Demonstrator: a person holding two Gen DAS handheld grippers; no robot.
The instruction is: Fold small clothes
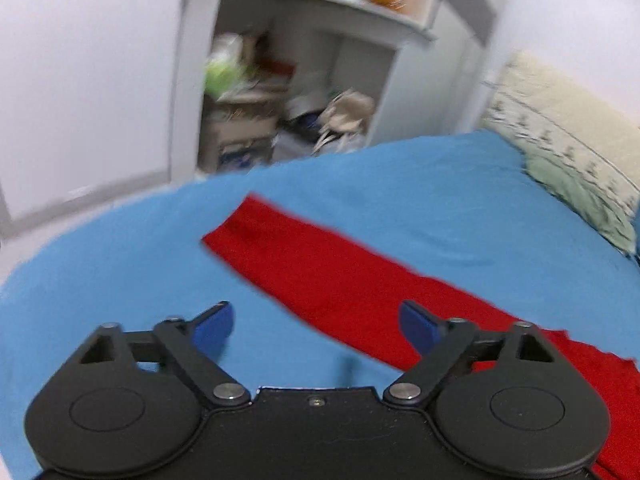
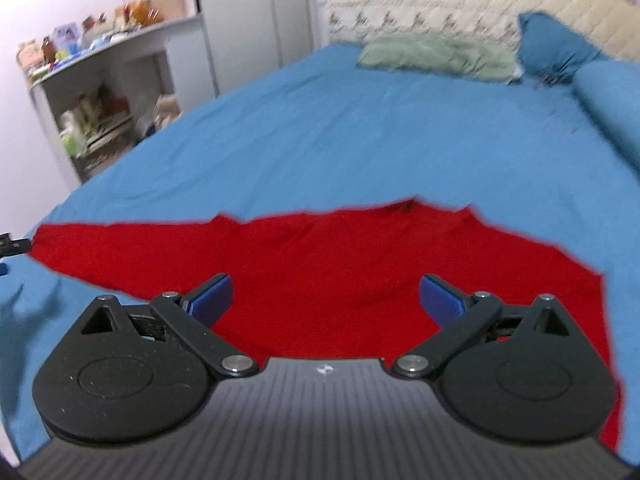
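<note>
A red long-sleeved top [image 2: 320,264] lies flat on the blue bed sheet [image 2: 360,132]. Its left sleeve [image 1: 320,268] stretches out straight toward the bed's left side. My left gripper [image 1: 316,324] is open and empty, hovering above the sleeve near where it joins the body. My right gripper [image 2: 324,296] is open and empty above the body of the top, below the neckline [image 2: 404,206]. The tip of the left gripper [image 2: 10,246] shows at the far left edge of the right wrist view, next to the sleeve's cuff.
A green pillow [image 2: 436,58] and a blue pillow [image 2: 556,50] lie at the head of the bed against a cream quilted headboard [image 2: 460,0]. A cluttered white shelf unit [image 1: 296,92] stands beside the bed's left edge.
</note>
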